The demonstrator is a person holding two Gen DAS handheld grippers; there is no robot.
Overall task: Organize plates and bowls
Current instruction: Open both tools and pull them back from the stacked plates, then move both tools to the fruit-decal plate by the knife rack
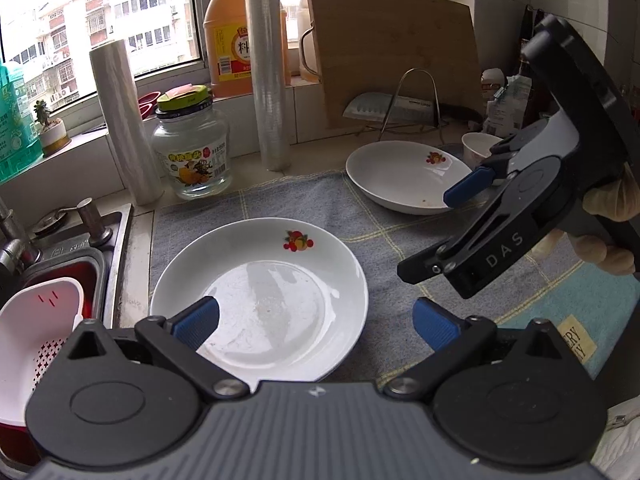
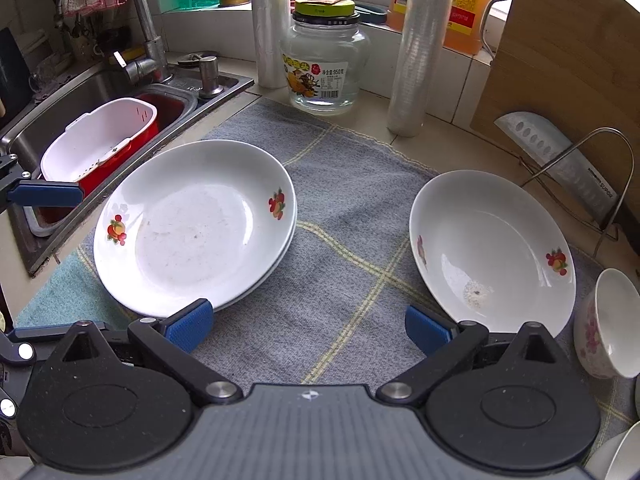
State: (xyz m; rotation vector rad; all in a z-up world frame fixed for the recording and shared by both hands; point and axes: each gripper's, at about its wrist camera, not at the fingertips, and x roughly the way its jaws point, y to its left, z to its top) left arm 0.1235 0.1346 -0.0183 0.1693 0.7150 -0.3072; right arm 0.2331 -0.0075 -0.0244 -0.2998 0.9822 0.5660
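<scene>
Two white fruit-print plates [image 2: 196,228] lie stacked on the left of the grey checked cloth [image 2: 344,240]. The left wrist view shows the same stack [image 1: 260,304] just ahead of my left gripper [image 1: 316,326], which is open with its left finger over the near rim. A single matching plate [image 2: 492,256] lies on the right, also seen in the left wrist view as the far plate [image 1: 404,176]. My right gripper [image 2: 308,326] is open above bare cloth between the stack and the single plate. A pink-flowered bowl [image 2: 608,324] stands at the far right.
A sink [image 2: 80,92] with a red-and-white colander [image 2: 100,140] lies to the left. At the back stand a glass jar [image 2: 324,64], two film rolls [image 2: 420,52], and a cutting board [image 2: 560,60] with a cleaver [image 2: 560,160] on a wire rack. A gloved hand [image 1: 608,200] holds the right gripper.
</scene>
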